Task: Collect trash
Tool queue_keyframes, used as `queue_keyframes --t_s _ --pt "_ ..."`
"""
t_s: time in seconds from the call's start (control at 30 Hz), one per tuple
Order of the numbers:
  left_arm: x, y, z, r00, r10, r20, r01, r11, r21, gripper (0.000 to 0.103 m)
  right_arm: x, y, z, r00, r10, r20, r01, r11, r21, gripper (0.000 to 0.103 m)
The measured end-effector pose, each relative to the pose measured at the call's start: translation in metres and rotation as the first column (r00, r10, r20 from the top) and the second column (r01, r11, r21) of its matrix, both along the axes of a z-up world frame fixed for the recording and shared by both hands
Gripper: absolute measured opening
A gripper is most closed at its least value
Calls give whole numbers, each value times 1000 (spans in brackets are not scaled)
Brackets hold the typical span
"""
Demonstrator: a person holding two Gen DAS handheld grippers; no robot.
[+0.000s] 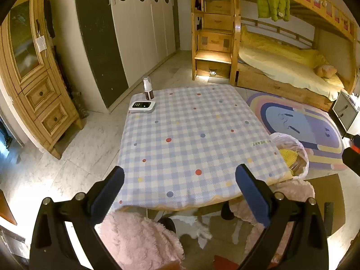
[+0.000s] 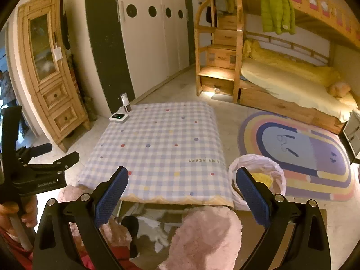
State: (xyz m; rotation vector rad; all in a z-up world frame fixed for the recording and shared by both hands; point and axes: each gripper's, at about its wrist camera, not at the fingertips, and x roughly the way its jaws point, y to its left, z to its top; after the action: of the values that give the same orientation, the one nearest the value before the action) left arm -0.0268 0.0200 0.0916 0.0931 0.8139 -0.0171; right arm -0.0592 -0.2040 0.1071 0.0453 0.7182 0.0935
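With your left gripper (image 1: 180, 177) and right gripper (image 2: 181, 180) both spread wide and empty, swinging toward the lined bin (image 2: 258, 175) at four o'clock could snag the tablecloth (image 2: 157, 146).

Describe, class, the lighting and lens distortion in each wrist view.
Left wrist view: fisheye bends the wardrobe and table edges; warm glow under the bunk stairs. Right wrist view: same curving, dark corners; the rug stays sharp, the left gripper dim.
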Motion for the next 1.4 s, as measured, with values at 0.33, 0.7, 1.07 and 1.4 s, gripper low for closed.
queue_keyframes --t_s 0.33,0.7,1.07,1.4 --pt "0 1 -1 1000 17 1 -17 1000 -9 96 -2 -3 -1 1000 -1 -2 1 1000 1 95" --pt "1 3 0 1000 23 3 -22 1000 -6 96 -3 -2 -3 1000 0 -5 0 1000 4 95" --pt "1 3 -1 1000 23 5 -23 1000 -5 96 -2 -2 -2 1000 2 -5 -2 1000 4 95" --pt "2 5 0 1000 27 7 -27 1000 -3 96 -1 -1 -2 1000 2 -6 -2 1000 5 95"
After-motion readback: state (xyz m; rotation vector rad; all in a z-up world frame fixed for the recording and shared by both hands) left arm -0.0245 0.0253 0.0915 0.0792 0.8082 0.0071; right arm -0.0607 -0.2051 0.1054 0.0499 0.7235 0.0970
